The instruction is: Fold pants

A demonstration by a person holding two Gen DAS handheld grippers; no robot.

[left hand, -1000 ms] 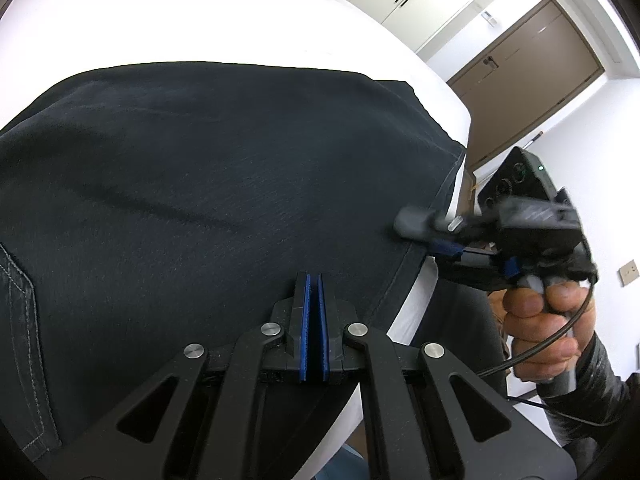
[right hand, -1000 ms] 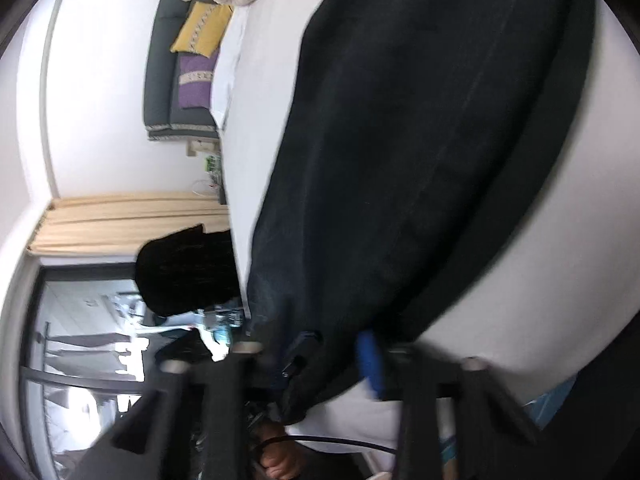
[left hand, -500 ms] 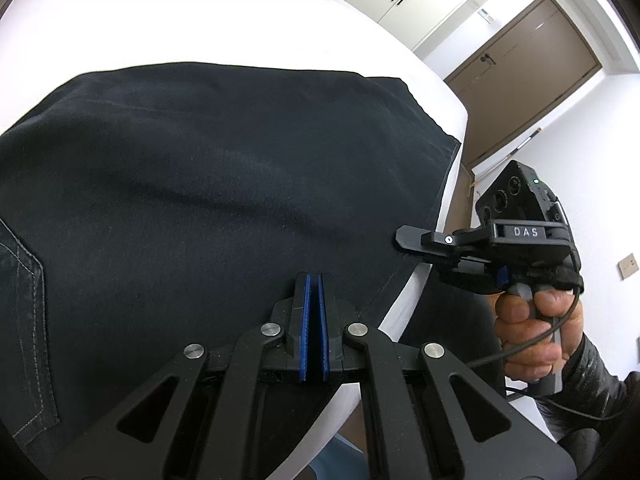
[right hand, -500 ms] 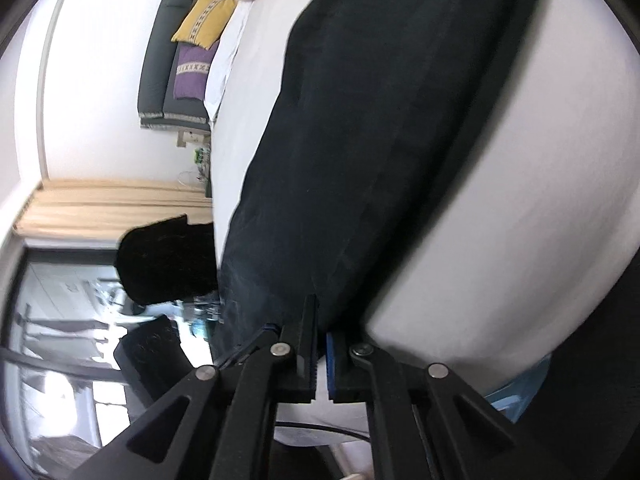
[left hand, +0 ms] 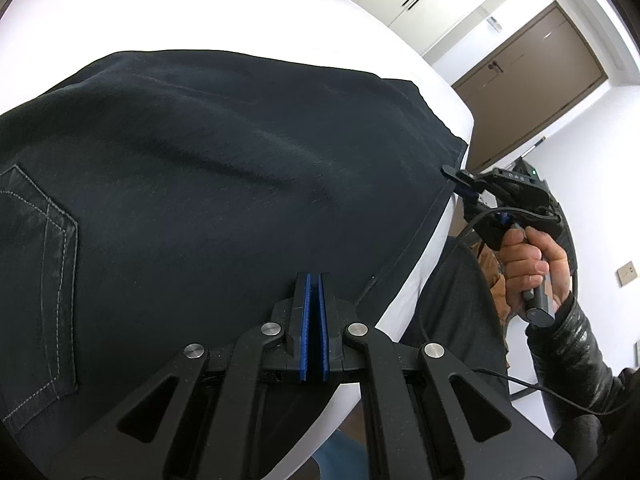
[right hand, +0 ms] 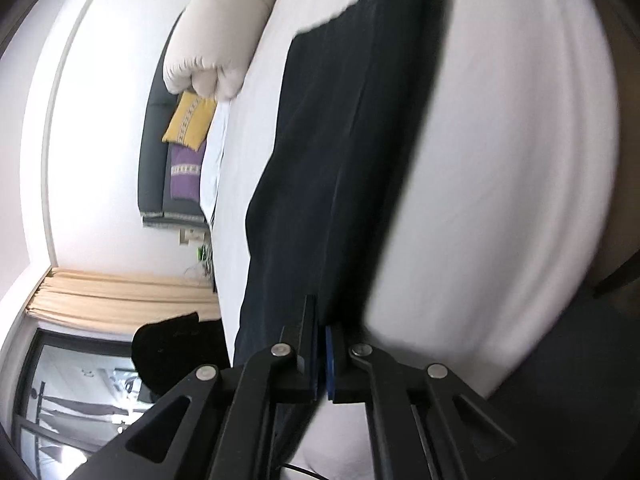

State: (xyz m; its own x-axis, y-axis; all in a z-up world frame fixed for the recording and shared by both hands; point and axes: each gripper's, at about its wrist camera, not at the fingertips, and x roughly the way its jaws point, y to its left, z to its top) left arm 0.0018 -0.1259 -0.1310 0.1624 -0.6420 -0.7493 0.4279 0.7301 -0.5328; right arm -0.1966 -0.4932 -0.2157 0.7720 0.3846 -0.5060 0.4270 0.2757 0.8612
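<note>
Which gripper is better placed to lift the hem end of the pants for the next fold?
Right, probably. The right gripper sits at the hem corner of the pants; the left gripper is shut mid-edge, nearer the back pocket.

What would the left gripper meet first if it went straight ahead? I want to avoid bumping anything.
Likely the black pants spread on the white bed; the left gripper already sits low over them, though depth is unclear.
</note>
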